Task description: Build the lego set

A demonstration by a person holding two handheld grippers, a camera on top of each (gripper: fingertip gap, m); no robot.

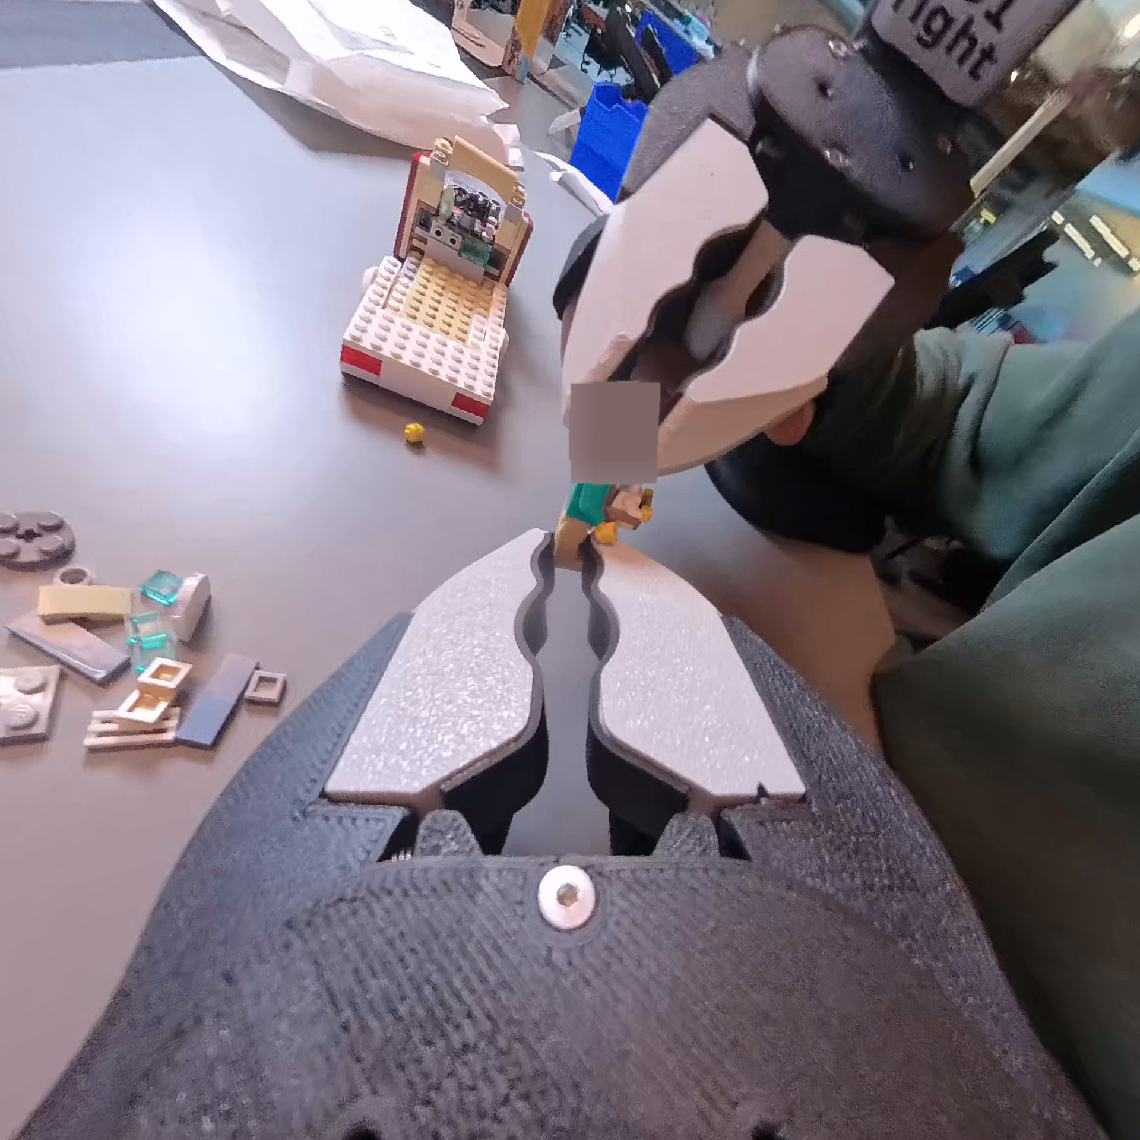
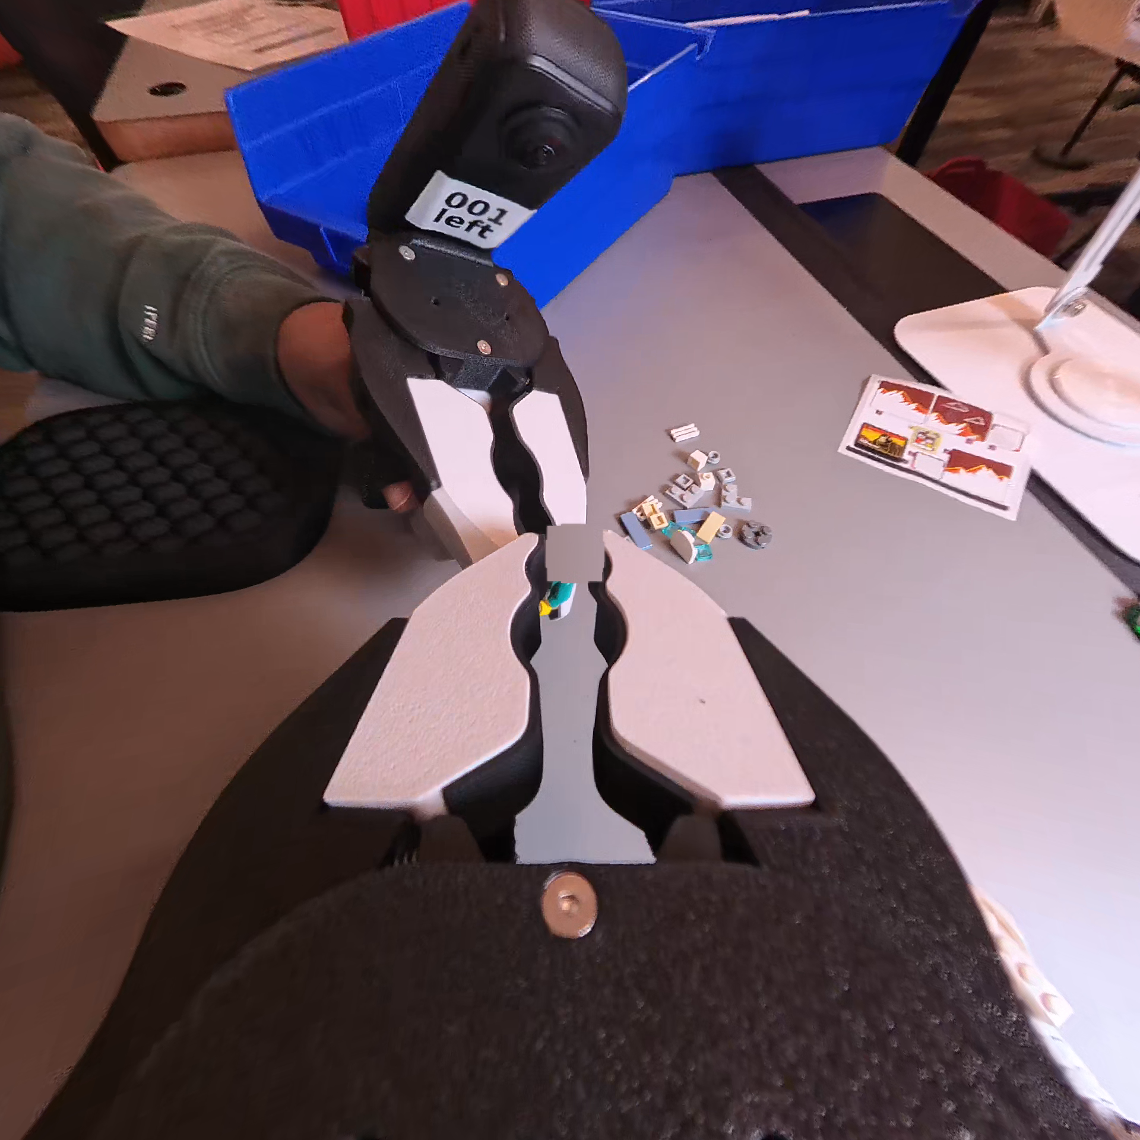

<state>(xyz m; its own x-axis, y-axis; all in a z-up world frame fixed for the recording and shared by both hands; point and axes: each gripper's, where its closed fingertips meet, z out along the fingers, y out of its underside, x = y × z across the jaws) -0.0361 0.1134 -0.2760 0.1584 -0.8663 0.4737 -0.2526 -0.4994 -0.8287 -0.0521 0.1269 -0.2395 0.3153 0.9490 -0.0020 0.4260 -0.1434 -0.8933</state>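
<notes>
A lego minifigure (image 1: 586,509) with a teal torso and tan legs is held in the air between both grippers. My left gripper (image 1: 569,552) is shut on its legs. My right gripper (image 2: 572,558) comes from the opposite side and is closed around its head end, which a mosaic patch hides; the teal torso (image 2: 560,597) shows between its fingers. The right gripper also shows in the left wrist view (image 1: 641,395), the left gripper in the right wrist view (image 2: 546,512). A partly built white, tan and dark red lego model (image 1: 432,296) stands on the grey table (image 1: 185,308).
Loose small lego pieces (image 1: 123,648) lie left of my left gripper and show in the right wrist view (image 2: 697,506). A small yellow piece (image 1: 414,432) lies before the model. A sticker sheet (image 2: 937,444), a white stand base (image 2: 987,351), a blue bin (image 2: 678,111) and white paper (image 1: 345,61) surround them. Only a small space, under 4 cm, lies between the two pairs of fingers.
</notes>
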